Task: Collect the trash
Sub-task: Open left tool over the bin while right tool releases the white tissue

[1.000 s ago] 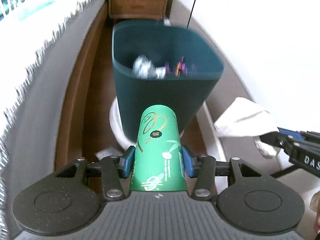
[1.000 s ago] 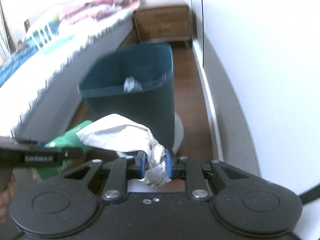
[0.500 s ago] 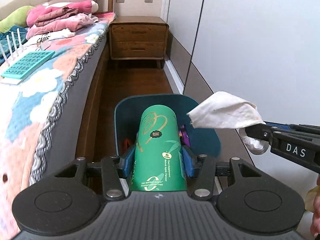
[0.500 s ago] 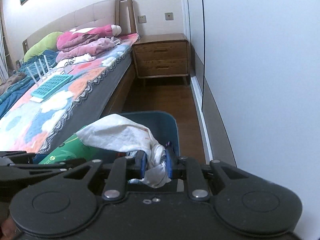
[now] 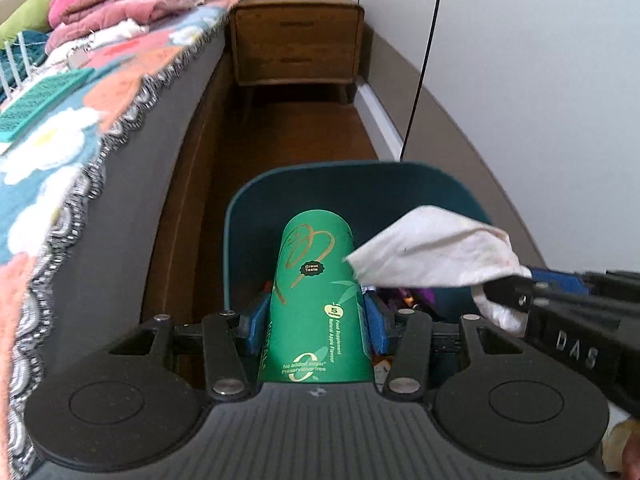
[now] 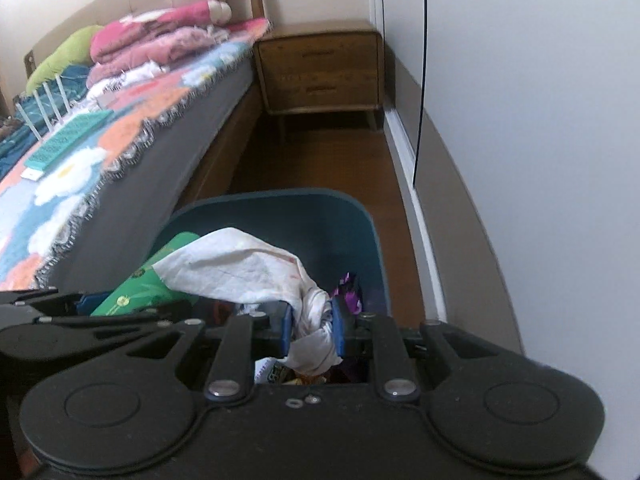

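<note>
Green carton (image 5: pixel 316 304), printed in gold, is clamped between the blue pads of the left gripper (image 5: pixel 315 322) and projects forward over the bin. White crumpled tissue (image 6: pixel 256 272) is pinched in the narrowly set right gripper (image 6: pixel 311 328), just beside the carton. Teal trash bin (image 5: pixel 244 240) is seen directly below both, wrappers inside. Bed (image 5: pixel 100 120) is noted left, nightstand (image 5: pixel 296 40) beyond.

Brown wood floor (image 5: pixel 288 148) carries teal bin (image 5: pixel 400 176), nightstand (image 5: pixel 298 36), bed (image 5: pixel 132 168) alongside.
</note>
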{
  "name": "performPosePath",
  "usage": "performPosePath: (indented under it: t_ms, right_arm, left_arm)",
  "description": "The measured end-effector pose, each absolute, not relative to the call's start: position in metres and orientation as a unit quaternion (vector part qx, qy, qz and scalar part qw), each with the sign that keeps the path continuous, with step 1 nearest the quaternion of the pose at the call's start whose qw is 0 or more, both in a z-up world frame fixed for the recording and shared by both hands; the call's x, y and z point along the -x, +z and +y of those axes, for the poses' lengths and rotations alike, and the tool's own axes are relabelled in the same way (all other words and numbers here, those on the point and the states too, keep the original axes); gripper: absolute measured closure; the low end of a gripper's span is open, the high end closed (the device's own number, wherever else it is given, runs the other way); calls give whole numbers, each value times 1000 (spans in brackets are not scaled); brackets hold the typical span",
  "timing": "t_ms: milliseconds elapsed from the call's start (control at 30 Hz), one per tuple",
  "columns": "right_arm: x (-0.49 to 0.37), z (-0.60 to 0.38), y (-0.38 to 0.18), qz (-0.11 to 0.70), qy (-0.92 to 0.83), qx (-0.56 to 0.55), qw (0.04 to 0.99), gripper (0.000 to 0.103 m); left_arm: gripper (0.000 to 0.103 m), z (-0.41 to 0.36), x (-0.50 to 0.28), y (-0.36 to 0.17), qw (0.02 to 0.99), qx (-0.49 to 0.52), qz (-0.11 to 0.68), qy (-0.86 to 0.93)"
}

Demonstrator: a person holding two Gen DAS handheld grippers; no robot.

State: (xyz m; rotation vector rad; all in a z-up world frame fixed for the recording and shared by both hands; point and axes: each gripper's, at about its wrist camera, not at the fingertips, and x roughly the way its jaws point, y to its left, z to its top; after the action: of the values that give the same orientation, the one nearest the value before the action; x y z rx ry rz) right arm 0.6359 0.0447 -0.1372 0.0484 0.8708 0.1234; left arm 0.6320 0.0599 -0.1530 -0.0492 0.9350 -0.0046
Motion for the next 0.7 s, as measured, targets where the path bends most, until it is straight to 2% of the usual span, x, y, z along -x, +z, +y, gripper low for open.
performPosePath:
  t_ms: [333,467,600,700]
  right_arm:
    - [-641,44,-171,450,67,-7,891,75]
    - [-640,38,-173,456,63,-19,887,75]
    - [-638,35,-169,459,71,-24,885,71]
    - [-633,33,-164,457,76,-24,886,68]
  left_arm:
    - [54,48,-658,-195,864,-1,503,-27]
    - [56,40,-659,-197,862,-24,505,-32]
    - [55,39,-656,-195,860,-15,510,-29]
    - [51,40,-653,-189,862,-10,507,-30]
